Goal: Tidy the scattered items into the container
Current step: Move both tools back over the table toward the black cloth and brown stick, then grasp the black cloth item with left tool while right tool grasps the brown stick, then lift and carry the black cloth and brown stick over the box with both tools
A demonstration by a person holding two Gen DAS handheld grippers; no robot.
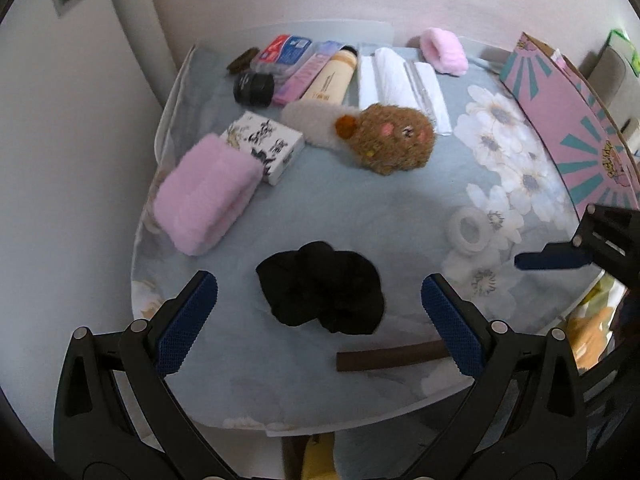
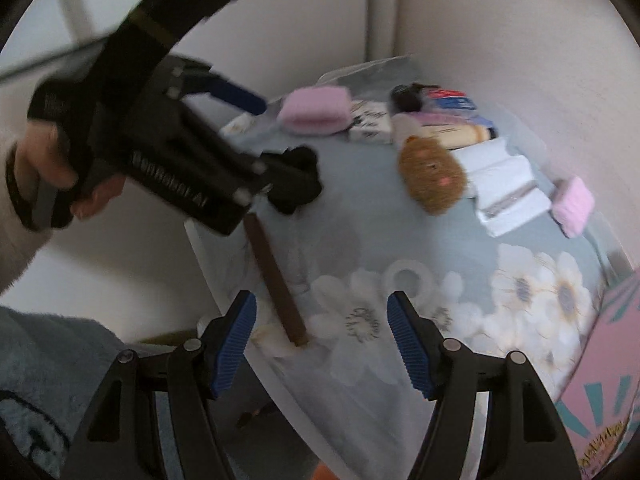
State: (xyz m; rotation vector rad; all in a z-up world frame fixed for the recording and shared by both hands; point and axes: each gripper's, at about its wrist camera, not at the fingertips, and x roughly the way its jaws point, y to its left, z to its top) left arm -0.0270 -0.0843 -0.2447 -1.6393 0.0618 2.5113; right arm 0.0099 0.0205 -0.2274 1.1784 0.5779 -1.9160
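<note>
A black scrunchie [image 1: 320,280] lies on the floral blue cloth [image 1: 360,208]. My left gripper [image 1: 318,294] hovers over it, open, with a blue pad on either side and nothing touching. The right wrist view shows that left gripper [image 2: 256,132] above the scrunchie [image 2: 296,188], held by a hand [image 2: 60,172]. My right gripper [image 2: 322,304] is open and holds nothing. It is above the table's near edge, with a brown stick [image 2: 276,276] and a white ring [image 2: 408,278] lying below it. The pink box with teal rays [image 1: 568,128] stands at the right.
Further back lie a pink fluffy band [image 1: 204,200], a patterned white box [image 1: 264,144], a brown plush piece [image 1: 392,136], a cream tube [image 1: 332,76], white packets [image 1: 400,80], a black jar [image 1: 254,86] and a second pink band [image 1: 444,50]. Walls close the left and back.
</note>
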